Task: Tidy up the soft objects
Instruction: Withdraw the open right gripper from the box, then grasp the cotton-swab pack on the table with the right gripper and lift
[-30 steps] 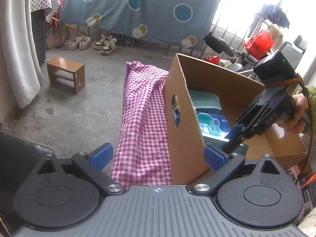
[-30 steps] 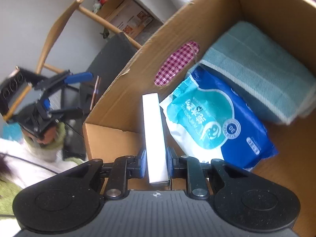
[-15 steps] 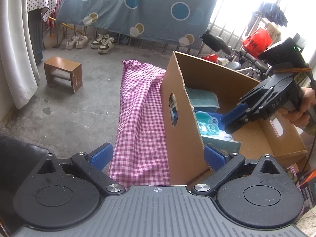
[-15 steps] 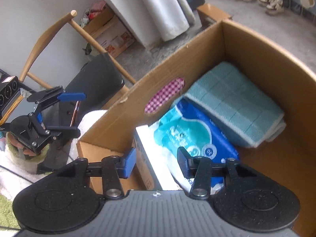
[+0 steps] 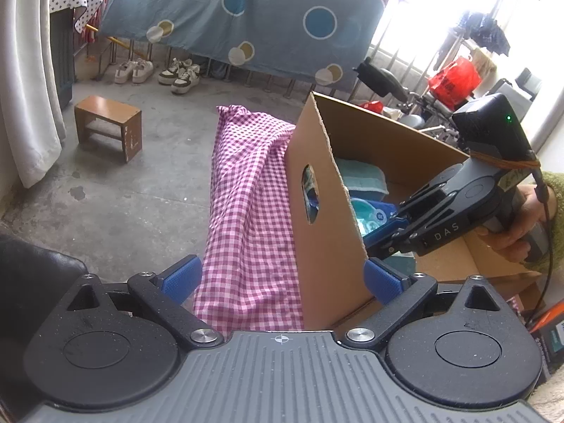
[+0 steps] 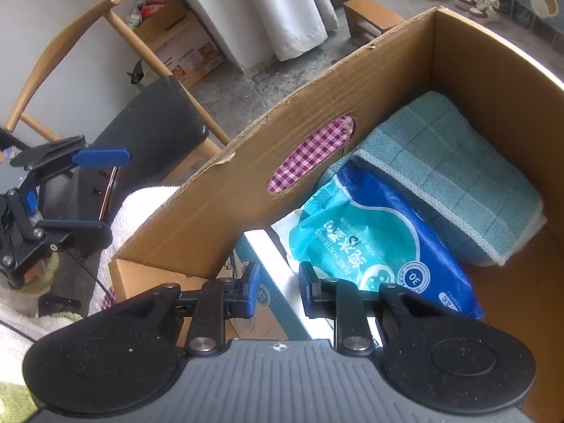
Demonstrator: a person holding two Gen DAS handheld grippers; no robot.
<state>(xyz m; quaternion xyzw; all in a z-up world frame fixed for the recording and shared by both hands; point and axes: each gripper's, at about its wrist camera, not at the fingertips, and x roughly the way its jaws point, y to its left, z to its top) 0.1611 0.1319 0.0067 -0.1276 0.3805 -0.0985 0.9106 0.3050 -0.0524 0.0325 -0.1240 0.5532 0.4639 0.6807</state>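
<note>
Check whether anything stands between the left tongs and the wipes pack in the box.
Yes. The near wall of the cardboard box stands directly between the open left tongs and the wipes pack; reaching it would likely mean going over that wall's rim.

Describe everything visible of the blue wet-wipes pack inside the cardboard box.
The wet-wipes pack is a soft glossy plastic pouch, dark blue with teal and white panels, printed "PURE WATER WIPES" and a round "30" badge. It lies flat, slightly crumpled, in the cardboard box, its far edge against the folded teal towel and its near side beside the white box. Neither tool touches it.
</note>
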